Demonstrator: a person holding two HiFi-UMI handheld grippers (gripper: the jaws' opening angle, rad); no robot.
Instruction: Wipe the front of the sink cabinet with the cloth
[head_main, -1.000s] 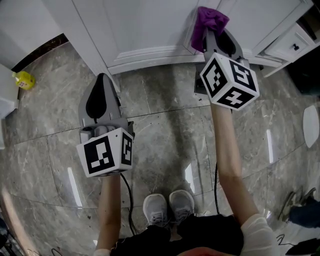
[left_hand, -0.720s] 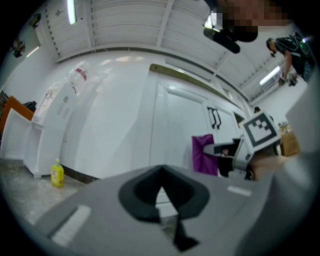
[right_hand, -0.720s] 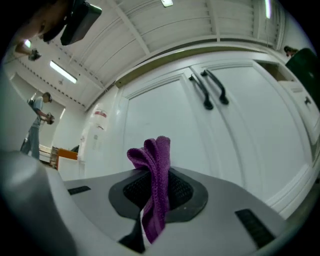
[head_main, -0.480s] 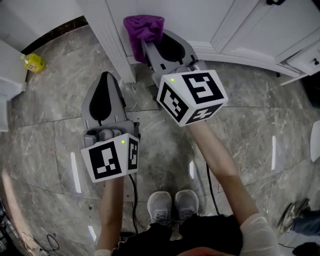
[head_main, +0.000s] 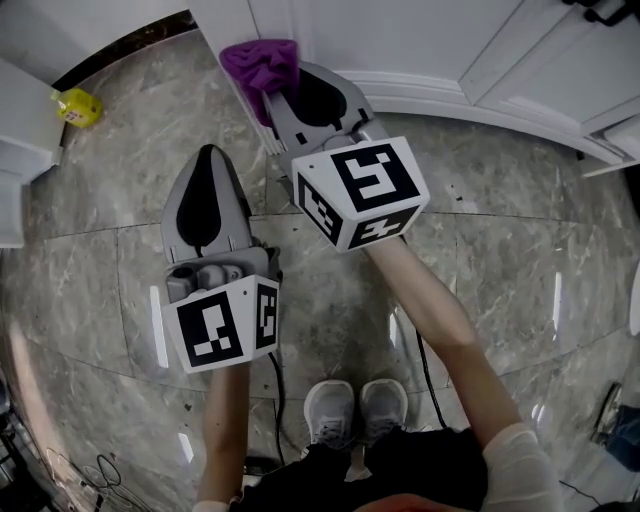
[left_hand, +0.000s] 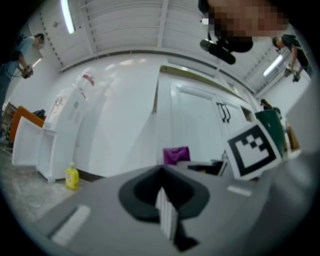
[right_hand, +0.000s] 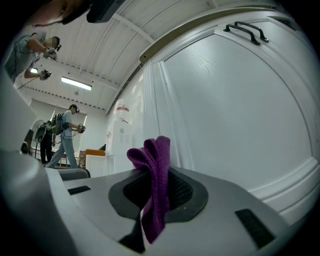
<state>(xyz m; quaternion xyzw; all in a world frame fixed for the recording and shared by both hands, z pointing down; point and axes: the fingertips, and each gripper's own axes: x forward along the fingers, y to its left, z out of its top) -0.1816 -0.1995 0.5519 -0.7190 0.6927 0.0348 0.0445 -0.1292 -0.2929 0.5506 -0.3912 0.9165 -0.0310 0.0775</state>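
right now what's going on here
A person standing on the grey marbled tile floor holds a gripper in each hand. The right gripper has its tongs shut on a crumpled purple cloth, held low against the front of the white panelled sink cabinet; whether the cloth actually touches it is unclear. The left gripper hangs over the floor, tongs shut and empty.

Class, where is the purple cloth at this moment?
In the head view the purple cloth sits upper centre-left, clamped in the right gripper at the foot of the white sink cabinet, ahead of the shut left gripper.
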